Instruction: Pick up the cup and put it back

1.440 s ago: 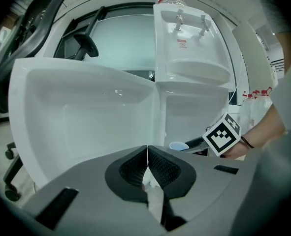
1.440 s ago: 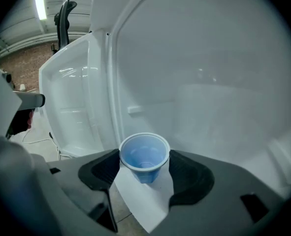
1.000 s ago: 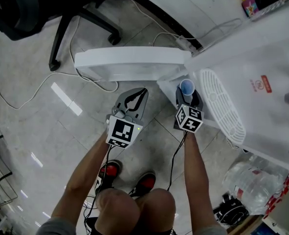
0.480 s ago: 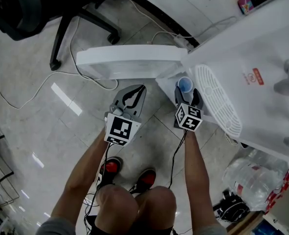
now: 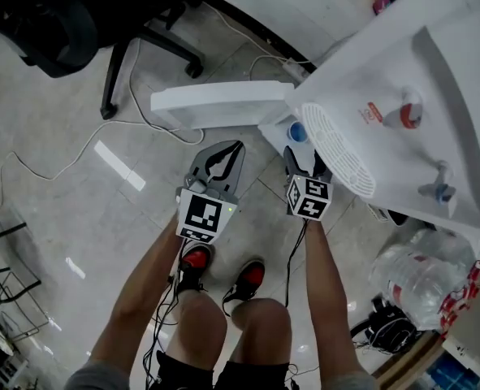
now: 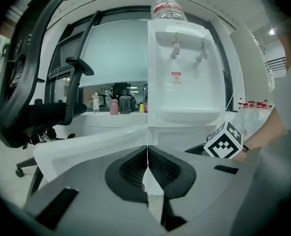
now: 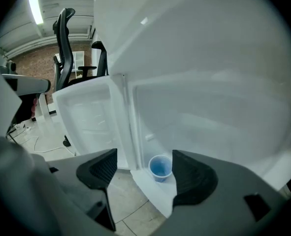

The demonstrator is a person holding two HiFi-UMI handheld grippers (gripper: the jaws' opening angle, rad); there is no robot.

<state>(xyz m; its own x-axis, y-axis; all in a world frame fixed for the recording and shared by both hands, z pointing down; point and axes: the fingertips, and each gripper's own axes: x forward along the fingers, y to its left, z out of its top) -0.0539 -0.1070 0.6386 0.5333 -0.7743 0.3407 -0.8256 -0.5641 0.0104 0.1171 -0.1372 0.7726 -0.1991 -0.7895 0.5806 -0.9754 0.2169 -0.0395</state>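
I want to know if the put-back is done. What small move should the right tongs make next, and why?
Probably draw the right tongs straight back. They stand open, and the blue cup sits upright on the cabinet floor just ahead, touching neither pad. Nothing is left to release, and a straight retreat should avoid knocking it.

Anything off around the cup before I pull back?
Nothing stands out. The small blue plastic cup stands upright in the white water dispenser, its lower door open, no spill visible; the right gripper is open, clear of it.
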